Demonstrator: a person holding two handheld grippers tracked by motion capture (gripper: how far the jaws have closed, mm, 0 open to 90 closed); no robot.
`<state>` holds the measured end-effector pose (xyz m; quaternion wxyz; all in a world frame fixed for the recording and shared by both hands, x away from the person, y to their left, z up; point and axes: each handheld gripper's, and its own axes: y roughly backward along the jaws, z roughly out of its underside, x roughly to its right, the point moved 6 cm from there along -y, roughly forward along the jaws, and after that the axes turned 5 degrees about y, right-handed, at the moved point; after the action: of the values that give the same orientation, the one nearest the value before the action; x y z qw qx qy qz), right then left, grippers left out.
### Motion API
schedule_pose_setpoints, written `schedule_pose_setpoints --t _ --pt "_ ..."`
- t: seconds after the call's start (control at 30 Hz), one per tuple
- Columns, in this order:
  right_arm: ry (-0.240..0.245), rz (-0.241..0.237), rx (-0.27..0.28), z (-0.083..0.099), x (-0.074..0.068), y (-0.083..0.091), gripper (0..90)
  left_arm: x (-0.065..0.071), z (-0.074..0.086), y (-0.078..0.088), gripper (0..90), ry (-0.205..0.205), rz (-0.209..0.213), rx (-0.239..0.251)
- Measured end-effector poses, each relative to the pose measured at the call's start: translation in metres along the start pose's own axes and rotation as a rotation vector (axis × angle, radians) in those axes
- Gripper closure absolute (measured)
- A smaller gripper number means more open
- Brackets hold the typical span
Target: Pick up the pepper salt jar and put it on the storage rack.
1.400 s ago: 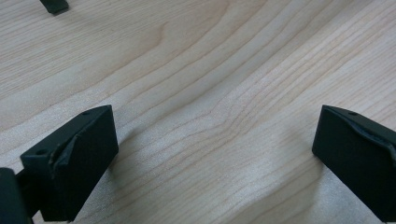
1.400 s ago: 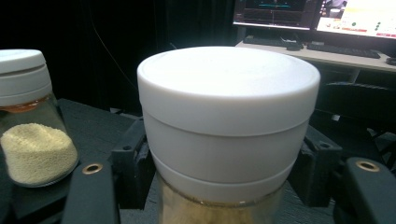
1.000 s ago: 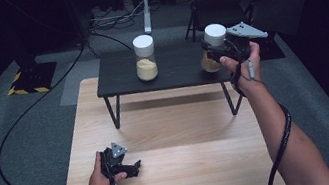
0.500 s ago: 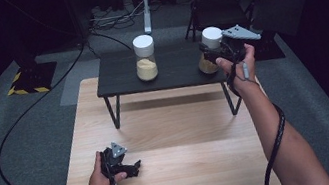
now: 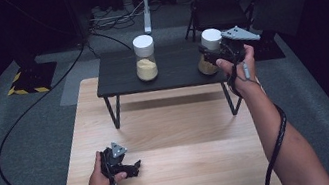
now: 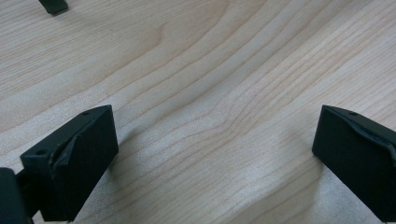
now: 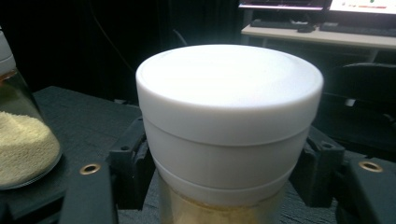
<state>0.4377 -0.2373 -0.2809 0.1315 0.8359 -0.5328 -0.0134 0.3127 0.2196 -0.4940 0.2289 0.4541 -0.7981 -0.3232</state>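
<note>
Right gripper (image 5: 208,58) at the right jar (image 5: 210,52), which stands upright on the black side table (image 5: 174,73); long axis vertical, lid (image 7: 229,88) up. In the right gripper view the jar sits squarely between the two black fingers (image 7: 133,161), one at each flank, just below the lid's lower edge. The jaws have just been opening a little; both fingers sit tight against the glass, but whether the pads still press cannot be told.

Jar: clear glass cylinder, round in section, part-filled with a pale yellow granular powder. Lid is white, smooth, matte, a low drum with a slightly domed top and a stepped skirt, wider than the glass below it. Fingers are blocky black plastic with brass-coloured screw inserts on the gripper body behind them.

A second jar (image 5: 145,57) of the same make stands upright on the same table, well apart to the gripper's left; in the right gripper view its glass wall and powder show at the left edge (image 7: 23,144).

Left gripper (image 5: 132,168) rests on the wooden table (image 5: 205,166), near its front edge. Fingers (image 6: 77,154) spread wide, with bare wood between them. Wood is light, with a flowing grain and a slight sheen.

Side table top is dark, matte, coarse-grained, on thin metal hairpin legs.
</note>
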Motion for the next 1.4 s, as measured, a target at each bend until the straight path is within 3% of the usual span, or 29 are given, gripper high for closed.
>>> schedule_pose_setpoints --t 0.13,0.37,0.53,0.6,0.73,1.0,1.2,1.4 --pt "-0.012 -0.027 -0.014 0.002 0.008 -0.001 30.0 0.0 0.0 0.0 0.5 -0.001 0.0 -0.001" --pt "-0.024 -0.022 -0.012 0.005 0.009 -0.004 24.1 0.0 0.0 0.0 0.5 0.0 0.0 -0.001" --pt "-0.005 0.009 -0.002 0.01 0.006 -0.006 13.6 0.0 0.0 0.0 0.5 0.0 0.0 0.0" --pt "-0.018 0.025 -0.003 0.012 0.006 -0.007 8.2 0.0 0.0 0.0 0.5 -0.001 0.0 -0.001" --pt "-0.016 0.002 0.0 0.016 0.006 -0.008 3.4 0.0 0.0 0.0 0.5 -0.001 0.0 -0.001" --pt "0.0 0.033 0.005 0.024 0.002 -0.002 2.3 0.0 0.0 0.0 0.5 -0.001 0.0 -0.001" --pt "0.007 0.046 0.044 0.029 -0.001 0.008 2.0 0.0 0.0 0.0 0.5 -0.001 0.0 -0.001" --pt "0.062 0.074 0.081 0.032 -0.009 0.021 1.4 0.0 0.0 0.0 0.5 -0.002 0.0 -0.001"
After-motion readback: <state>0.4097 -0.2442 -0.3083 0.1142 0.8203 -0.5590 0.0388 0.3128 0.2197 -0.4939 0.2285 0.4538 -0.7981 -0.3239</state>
